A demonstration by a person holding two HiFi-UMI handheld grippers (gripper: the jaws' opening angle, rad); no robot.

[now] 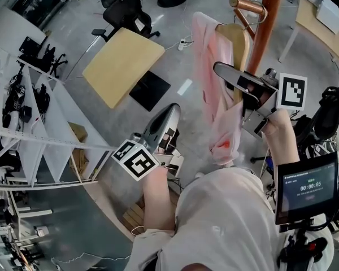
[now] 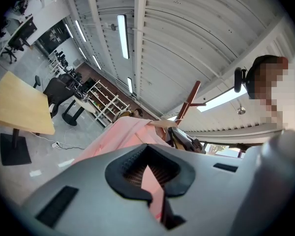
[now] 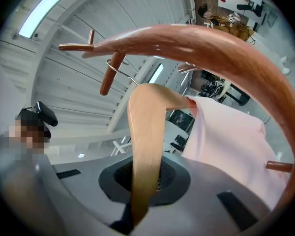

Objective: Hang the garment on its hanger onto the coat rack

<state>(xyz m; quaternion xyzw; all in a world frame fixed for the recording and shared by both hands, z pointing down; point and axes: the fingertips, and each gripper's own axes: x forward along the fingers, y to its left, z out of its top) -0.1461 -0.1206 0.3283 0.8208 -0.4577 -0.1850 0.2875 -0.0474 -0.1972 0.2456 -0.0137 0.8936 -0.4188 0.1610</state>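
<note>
Both grippers are clamped tight: the right gripper point(image 3: 140, 200) has its jaws closed on one arm of the wooden hanger point(image 3: 146, 127), and the left gripper point(image 2: 155, 195) pinches a fold of the pink garment point(image 2: 120, 139). That garment is draped over the hanger, which is held up just beside the reddish-brown coat rack point(image 1: 269, 16). Its wire hook point(image 3: 119, 68) is at one of the rack's pegs point(image 3: 109, 77), though I cannot tell whether the hook rests on the peg.

Bright, even light; fisheye-warped, dark corners
</note>
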